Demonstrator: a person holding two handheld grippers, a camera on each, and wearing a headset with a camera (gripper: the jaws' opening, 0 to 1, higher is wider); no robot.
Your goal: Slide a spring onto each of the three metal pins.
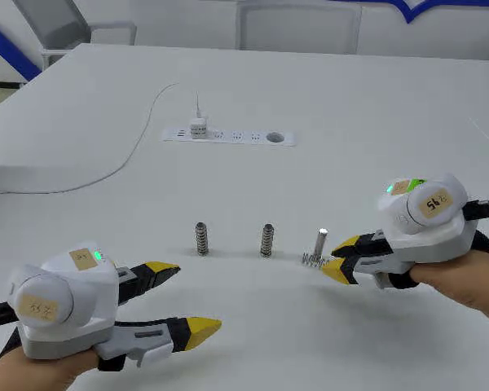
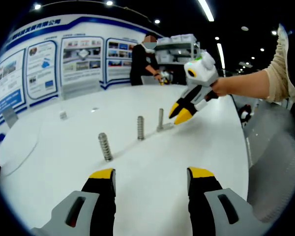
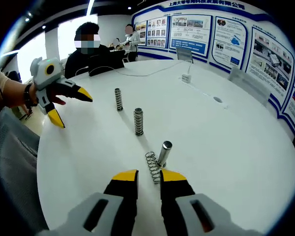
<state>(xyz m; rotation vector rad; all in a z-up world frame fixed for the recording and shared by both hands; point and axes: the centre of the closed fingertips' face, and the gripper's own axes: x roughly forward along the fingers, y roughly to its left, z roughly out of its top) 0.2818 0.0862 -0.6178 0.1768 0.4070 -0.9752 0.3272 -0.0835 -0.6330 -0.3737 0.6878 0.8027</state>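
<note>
Two pins [image 1: 202, 238] [image 1: 266, 239] sprung, loose spring [image 1: 311, 260] beside bare pin [image 1: 320, 242].

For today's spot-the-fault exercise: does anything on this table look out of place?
Yes. One spring lies on its side beside the bare pin, just ahead of the right gripper; the other two pins wear theirs.

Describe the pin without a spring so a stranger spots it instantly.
On the white table, in front of the power strip, stand three pins. Pick the bare pin beside the right gripper; the middle pin and leftmost pin wear springs.
</note>
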